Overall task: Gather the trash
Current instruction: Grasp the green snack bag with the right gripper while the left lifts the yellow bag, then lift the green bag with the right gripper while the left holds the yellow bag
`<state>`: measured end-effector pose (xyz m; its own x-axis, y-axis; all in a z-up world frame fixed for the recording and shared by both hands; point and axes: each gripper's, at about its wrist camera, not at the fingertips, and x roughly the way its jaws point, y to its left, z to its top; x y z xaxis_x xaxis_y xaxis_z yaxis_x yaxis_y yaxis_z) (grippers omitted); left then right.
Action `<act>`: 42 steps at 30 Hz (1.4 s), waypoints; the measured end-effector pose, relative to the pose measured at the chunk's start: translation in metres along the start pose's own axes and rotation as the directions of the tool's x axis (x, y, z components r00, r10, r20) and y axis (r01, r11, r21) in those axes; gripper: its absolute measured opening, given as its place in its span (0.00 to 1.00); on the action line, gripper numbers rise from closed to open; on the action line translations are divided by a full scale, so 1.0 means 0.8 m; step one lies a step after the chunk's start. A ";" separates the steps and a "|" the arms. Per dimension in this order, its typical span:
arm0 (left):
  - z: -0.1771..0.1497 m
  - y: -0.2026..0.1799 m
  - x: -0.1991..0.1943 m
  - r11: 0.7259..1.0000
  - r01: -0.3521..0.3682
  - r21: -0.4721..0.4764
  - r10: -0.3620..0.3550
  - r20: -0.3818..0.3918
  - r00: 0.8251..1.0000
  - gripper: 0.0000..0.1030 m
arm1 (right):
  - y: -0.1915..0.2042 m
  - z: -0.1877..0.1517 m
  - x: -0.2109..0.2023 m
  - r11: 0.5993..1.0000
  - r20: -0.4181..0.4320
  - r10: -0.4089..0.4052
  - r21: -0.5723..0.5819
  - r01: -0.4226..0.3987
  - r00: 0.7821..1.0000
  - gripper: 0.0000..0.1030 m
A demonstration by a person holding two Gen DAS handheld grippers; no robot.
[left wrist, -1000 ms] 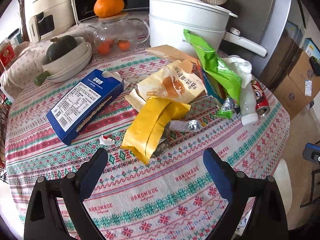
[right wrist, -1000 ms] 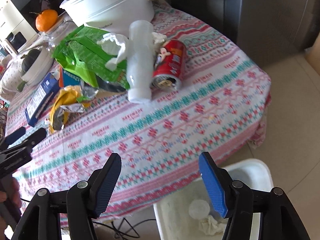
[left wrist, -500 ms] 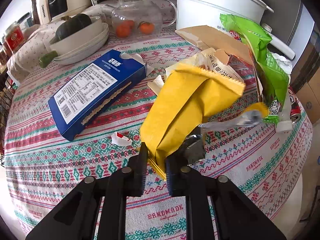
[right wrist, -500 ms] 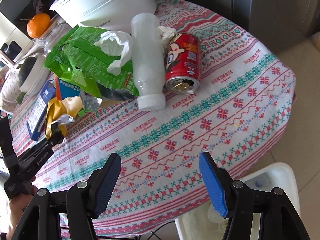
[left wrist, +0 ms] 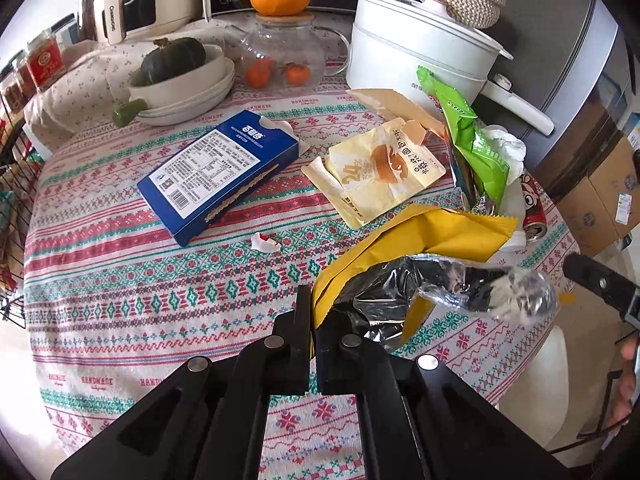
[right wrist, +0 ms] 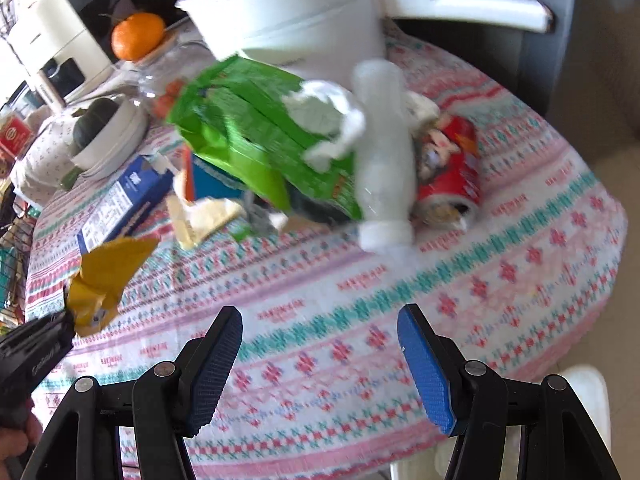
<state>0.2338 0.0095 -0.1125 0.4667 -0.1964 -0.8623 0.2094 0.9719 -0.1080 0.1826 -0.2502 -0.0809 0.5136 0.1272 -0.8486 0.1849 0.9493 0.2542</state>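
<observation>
Fingers of the left gripper (left wrist: 311, 322) clench the near corner of a crumpled yellow foil-lined snack wrapper (left wrist: 420, 240), its length trailing far-right; the right gripper (right wrist: 320, 354) hangs released, the white bin rim (right wrist: 584, 384) near-right.

Light: bright daylight, washed out at the tablecloth (left wrist: 120, 280) left edge
Blur: right wrist view smeared around the white pot (right wrist: 288, 12)
Distortion: fisheye bending, dark corners

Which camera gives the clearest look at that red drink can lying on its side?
The right wrist view: the red drink can shows nearly whole, though blurred. The left wrist view catches only its end behind other trash.
</observation>
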 end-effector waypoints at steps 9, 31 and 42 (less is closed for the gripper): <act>-0.002 0.010 -0.039 1.000 0.008 -0.007 -0.008 0.040 0.999 0.00 | 0.039 0.055 0.042 0.985 0.145 0.040 -0.171 -0.015 0.989 0.67; -0.008 -0.001 -0.066 0.999 -0.010 0.048 0.006 0.078 0.997 0.00 | 0.045 0.076 0.020 0.960 0.135 0.243 -0.172 -0.219 0.960 0.05; -0.024 -0.024 -0.091 0.993 -0.009 0.119 -0.004 0.110 0.994 0.00 | 0.052 0.049 -0.086 0.933 0.232 0.334 -0.216 -0.286 0.914 0.01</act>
<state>0.1792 0.0075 -0.0570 0.5575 -0.2138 -0.8022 0.3059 0.9512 -0.0409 0.1877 -0.2310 0.0061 0.7254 0.3666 -0.5827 -0.1555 0.9118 0.3800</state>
